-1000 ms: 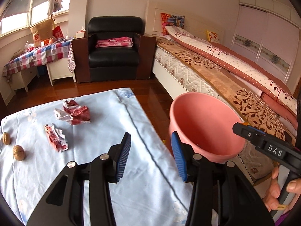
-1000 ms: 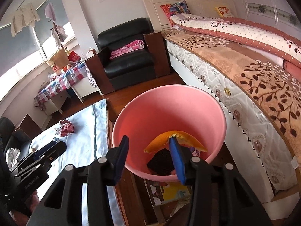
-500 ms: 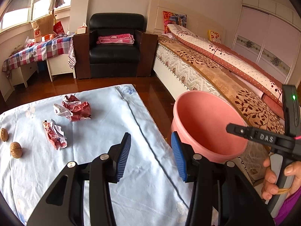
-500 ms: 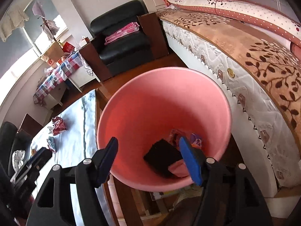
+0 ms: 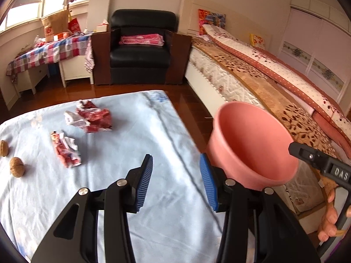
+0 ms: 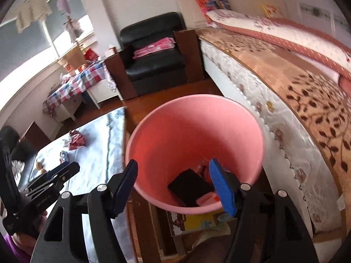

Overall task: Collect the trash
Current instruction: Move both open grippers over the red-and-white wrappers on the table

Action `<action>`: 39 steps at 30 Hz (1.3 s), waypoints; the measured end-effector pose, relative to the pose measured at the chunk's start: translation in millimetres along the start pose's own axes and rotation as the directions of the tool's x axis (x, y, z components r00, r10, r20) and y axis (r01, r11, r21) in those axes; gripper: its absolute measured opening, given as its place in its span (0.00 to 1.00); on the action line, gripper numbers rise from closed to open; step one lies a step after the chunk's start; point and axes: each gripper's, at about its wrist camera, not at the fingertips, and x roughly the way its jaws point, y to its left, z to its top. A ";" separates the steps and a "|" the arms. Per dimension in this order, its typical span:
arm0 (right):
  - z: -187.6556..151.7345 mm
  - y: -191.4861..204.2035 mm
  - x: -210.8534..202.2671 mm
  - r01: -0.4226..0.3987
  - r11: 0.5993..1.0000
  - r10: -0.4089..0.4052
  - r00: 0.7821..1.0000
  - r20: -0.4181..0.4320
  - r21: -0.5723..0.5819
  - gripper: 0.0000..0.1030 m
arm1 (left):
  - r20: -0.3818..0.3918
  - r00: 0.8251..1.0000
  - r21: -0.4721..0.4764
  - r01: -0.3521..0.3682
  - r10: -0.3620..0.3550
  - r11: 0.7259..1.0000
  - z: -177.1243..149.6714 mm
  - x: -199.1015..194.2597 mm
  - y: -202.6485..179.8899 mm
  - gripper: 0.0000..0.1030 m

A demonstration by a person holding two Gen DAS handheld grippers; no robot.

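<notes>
- Right gripper hangs wide and empty over the pink bin; the orange peel it held a second ago is gone, apparently dropped inside.
- Left gripper gapes empty above the table, crumpled wrappers uncollected.

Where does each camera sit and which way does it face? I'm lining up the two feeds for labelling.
Left wrist view: rides the left tongs, looking across the pale blue cloth-covered table at two crumpled red-and-white wrappers; its open blue-padded fingers show, plus the right hand.
Right wrist view: rides the right tongs, looking down into the round pink plastic bin; its open fingers and the left tongs show.
Shared: bin, table, wrappers, black leather armchair, bed.
</notes>
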 end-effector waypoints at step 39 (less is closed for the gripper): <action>-8.4 139.2 78.2 -0.176 0.963 0.169 0.984 -0.052 -0.205 0.59 | -0.031 0.978 -0.239 -0.207 0.206 0.949 -2.6 -8.8 147.1 0.43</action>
